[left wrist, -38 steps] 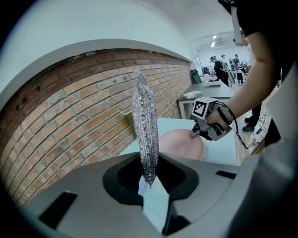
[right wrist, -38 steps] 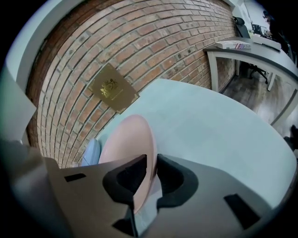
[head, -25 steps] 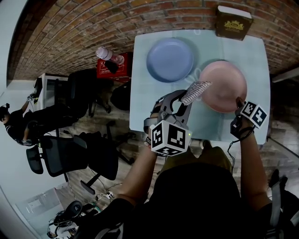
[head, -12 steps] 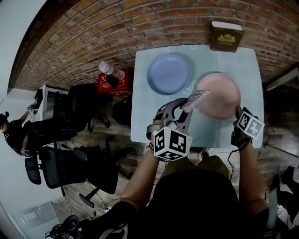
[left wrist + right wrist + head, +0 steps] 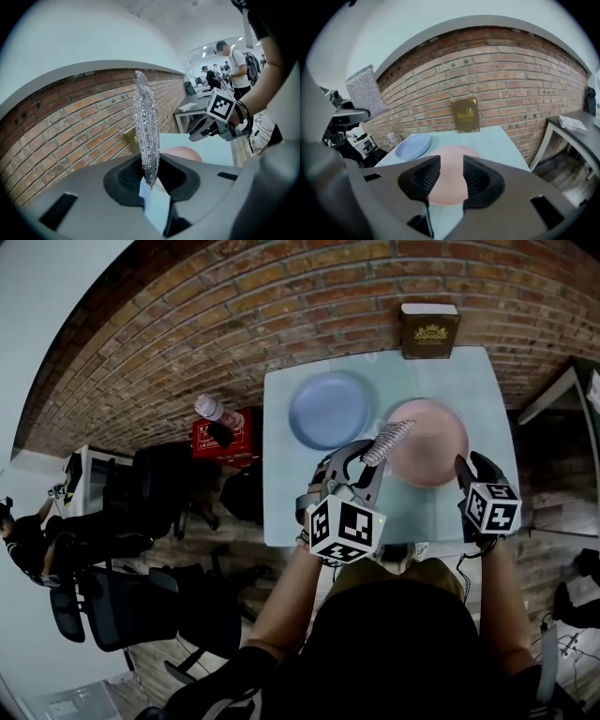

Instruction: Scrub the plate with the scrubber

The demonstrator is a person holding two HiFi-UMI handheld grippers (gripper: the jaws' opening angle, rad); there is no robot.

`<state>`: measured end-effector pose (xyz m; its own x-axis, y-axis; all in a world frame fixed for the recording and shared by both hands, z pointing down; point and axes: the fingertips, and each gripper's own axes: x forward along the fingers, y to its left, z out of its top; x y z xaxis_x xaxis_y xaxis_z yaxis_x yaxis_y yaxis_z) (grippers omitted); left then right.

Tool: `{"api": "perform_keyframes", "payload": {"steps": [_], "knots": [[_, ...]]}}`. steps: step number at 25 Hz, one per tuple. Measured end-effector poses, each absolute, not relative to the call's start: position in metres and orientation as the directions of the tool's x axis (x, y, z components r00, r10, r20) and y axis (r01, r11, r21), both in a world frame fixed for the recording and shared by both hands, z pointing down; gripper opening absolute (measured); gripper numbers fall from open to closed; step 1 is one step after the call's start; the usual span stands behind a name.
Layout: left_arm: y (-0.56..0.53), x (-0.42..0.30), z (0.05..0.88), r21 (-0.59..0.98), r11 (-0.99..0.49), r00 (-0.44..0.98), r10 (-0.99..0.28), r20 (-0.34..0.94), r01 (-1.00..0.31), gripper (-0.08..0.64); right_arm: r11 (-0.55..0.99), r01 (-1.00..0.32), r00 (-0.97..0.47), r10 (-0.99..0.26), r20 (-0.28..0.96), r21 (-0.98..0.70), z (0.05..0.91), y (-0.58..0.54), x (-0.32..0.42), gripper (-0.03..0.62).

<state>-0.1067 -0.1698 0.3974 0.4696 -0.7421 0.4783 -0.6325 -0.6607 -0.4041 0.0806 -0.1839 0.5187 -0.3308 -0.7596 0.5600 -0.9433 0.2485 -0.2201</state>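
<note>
A pink plate (image 5: pixel 428 442) lies on the pale glass table (image 5: pixel 412 507), with a blue plate (image 5: pixel 330 409) to its left. My left gripper (image 5: pixel 364 463) is shut on a silver mesh scrubber (image 5: pixel 387 442), which hangs in the air by the pink plate's left rim. In the left gripper view the scrubber (image 5: pixel 146 131) stands upright between the jaws, with the pink plate (image 5: pixel 180 152) behind it. My right gripper (image 5: pixel 466 472) is open at the plate's near right rim and holds nothing. In the right gripper view the pink plate (image 5: pixel 449 161) shows through the gap of the right gripper (image 5: pixel 451 176).
A brown book (image 5: pixel 428 329) stands at the table's far edge against the brick wall. A red crate with a bottle (image 5: pixel 217 427) sits on the floor to the left, near office chairs (image 5: pixel 141 596). Another table (image 5: pixel 574 126) stands to the right. People (image 5: pixel 232 56) stand far off.
My right gripper has come off the pink plate's right rim and drawn back a little. The left gripper still holds the scrubber up. The head view has pulled back.
</note>
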Motion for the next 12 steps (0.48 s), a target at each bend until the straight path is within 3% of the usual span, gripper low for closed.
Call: {"api": "perform_keyframes", "payload": {"steps": [12], "knots": [[-0.17, -0.085, 0.371, -0.394, -0.707, 0.553, -0.706, 0.442, -0.588, 0.086, 0.461, -0.883, -0.408, -0.85, 0.333, 0.094, 0.387, -0.172, 0.052, 0.164]]}}
